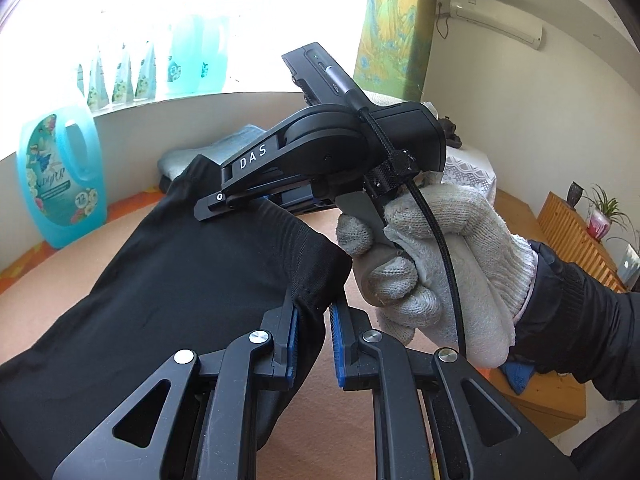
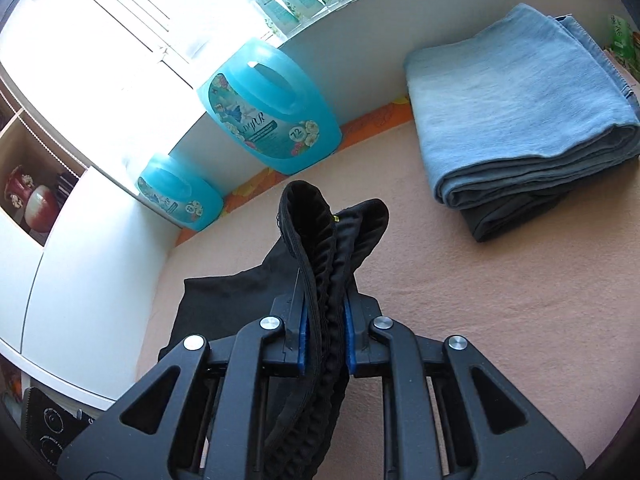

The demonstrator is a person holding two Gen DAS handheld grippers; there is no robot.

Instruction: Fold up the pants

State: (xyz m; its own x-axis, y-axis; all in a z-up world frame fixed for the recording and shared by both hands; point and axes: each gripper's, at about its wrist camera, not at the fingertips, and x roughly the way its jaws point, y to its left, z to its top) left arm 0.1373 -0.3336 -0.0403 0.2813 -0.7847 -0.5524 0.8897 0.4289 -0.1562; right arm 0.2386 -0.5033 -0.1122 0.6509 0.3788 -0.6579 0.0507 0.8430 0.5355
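Observation:
The black pants (image 1: 172, 280) hang lifted over the pink bed surface. My left gripper (image 1: 314, 314) is shut on a bunched black edge of the pants, with the cloth draping left and down. In the left wrist view the right gripper (image 1: 224, 206), held by a white-gloved hand (image 1: 436, 264), grips the pants farther back. In the right wrist view my right gripper (image 2: 324, 332) is shut on the ribbed elastic waistband (image 2: 320, 232), which loops up past the fingertips. The rest of the pants (image 2: 224, 300) trail below on the bed.
A folded stack of blue and dark clothes (image 2: 512, 108) lies at the back right of the bed. Blue detergent bottles (image 2: 272, 108) stand along the wall under the window. A white cabinet (image 2: 60, 264) is at the left; a wooden unit (image 1: 576, 236) at the right.

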